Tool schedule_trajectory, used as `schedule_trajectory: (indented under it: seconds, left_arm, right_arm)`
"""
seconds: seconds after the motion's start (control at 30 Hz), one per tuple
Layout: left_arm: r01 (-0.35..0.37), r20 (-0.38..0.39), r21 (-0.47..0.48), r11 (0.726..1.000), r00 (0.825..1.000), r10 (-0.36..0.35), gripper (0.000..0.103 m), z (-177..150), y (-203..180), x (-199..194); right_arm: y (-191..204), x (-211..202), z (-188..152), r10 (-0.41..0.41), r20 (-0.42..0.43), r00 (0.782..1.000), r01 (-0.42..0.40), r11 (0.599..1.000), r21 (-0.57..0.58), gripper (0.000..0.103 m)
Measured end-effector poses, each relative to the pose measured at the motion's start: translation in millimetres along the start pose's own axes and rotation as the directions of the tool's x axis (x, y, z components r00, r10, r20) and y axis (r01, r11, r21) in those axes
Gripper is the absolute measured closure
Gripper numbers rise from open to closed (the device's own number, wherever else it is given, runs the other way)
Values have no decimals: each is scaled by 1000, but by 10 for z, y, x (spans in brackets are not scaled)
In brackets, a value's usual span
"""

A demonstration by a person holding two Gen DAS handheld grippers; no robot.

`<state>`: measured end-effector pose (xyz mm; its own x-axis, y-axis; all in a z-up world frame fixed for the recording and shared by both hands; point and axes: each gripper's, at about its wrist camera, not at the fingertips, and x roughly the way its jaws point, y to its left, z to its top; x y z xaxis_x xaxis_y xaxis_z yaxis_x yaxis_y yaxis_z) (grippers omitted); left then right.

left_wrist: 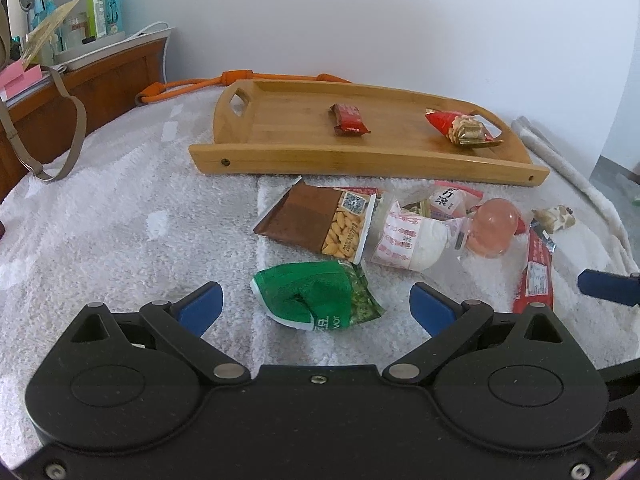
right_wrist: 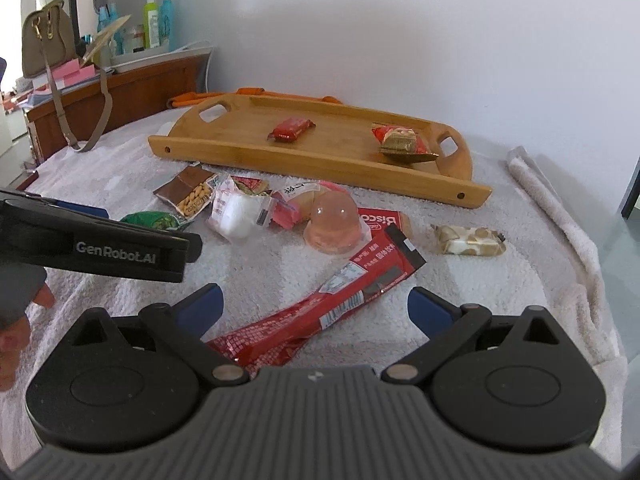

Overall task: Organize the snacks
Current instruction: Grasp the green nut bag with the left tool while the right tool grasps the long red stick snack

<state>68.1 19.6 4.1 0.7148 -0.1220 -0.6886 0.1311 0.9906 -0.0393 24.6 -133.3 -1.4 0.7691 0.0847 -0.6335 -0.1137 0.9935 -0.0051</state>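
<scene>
Two snacks lie on the wooden tray (left_wrist: 280, 152): a small dark-red packet (left_wrist: 350, 120) near its middle and a red-and-gold packet (left_wrist: 460, 128) by the right-hand handle cutout. Tray sits at the far side of a white towel (left_wrist: 120, 220), near the wall.

Loose snacks lie on the towel in front of the tray:
- brown peanut packet (left_wrist: 320, 220), clear window showing nuts
- white-and-pink wrapped bun (left_wrist: 408, 240), touching the peanut packet's right edge
- pink jelly cup (left_wrist: 492, 228), just beside the bun
- green packet (left_wrist: 316, 300), crumpled, nearest the left hand-held gripper
- long red stick packet (right_wrist: 320, 312), lying diagonally
- beige nougat bar (right_wrist: 468, 240), off to the right, apart from the pile

Left hand-held gripper (left_wrist: 316, 308): blue fingers spread wide, nothing pinched. In the left wrist view the green packet lies between the two fingertips; whether the pads touch it cannot be told.

Right hand-held gripper (right_wrist: 316, 308): fingers spread wide, holding nothing. The long red stick packet runs between them, its lower end passing under the gripper body.

Background: orange rope (left_wrist: 192, 84) behind the tray, a brown wooden cabinet (left_wrist: 100, 84) at left carrying bottles (left_wrist: 100, 4), and a beige strap (left_wrist: 60, 136) hanging down onto the towel.
</scene>
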Motion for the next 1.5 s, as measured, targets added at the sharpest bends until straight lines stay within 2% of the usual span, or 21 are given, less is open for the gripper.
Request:
schedule_trajectory:
  seconds: [0.1,0.27,0.37,0.47,0.6,0.73,0.87,0.93,1.03,1.2,1.4,1.5]
  left_arm:
    - [21,-15,-14,1000,1000,-22,6,8,0,38]
    - [10,-17,-6,1000,1000,-10,11,3,-12,69]
    - [5,-16,14,1000,1000,-5,17,-10,-22,65]
    - [8,-10,41,999,1000,-8,22,-30,-41,45]
    - [4,-1,40,999,1000,-4,39,-27,-31,-6]
    - [6,-5,17,1000,1000,-6,47,-9,22,-26]
    - [13,-4,12,1000,1000,-13,50,-9,61,-39]
    - [12,-3,13,1000,1000,-12,51,-12,58,-44]
    - [10,-2,10,1000,1000,-10,53,-9,50,-50]
    - [14,-6,0,1000,1000,-14,54,11,60,-70]
    - [24,1,-2,1000,1000,-24,54,26,46,-123]
    - [30,1,3,1000,1000,-30,56,28,18,-144]
  right_arm:
    - [14,20,-22,-4,4,1000,4,1000,29,0]
    - [-12,80,-74,-10,-9,1000,11,992,124,1]
    - [1,87,-87,-13,-1,1000,13,989,144,2]
    - [49,113,-78,30,-4,1000,-29,990,138,3]
    - [145,155,-50,32,-3,999,-32,994,101,4]
    - [136,148,-37,21,0,1000,-21,993,116,10]
    - [73,119,-39,-11,-8,1000,12,992,129,14]
    - [39,107,-43,-39,-12,999,40,992,124,22]
    - [-40,83,-50,-60,-21,998,63,989,137,26]
    - [-161,45,-51,-60,-31,998,64,987,147,37]
    - [-344,10,-59,-55,-50,997,64,977,203,39]
    - [-449,5,-38,-37,-63,997,52,967,251,49]
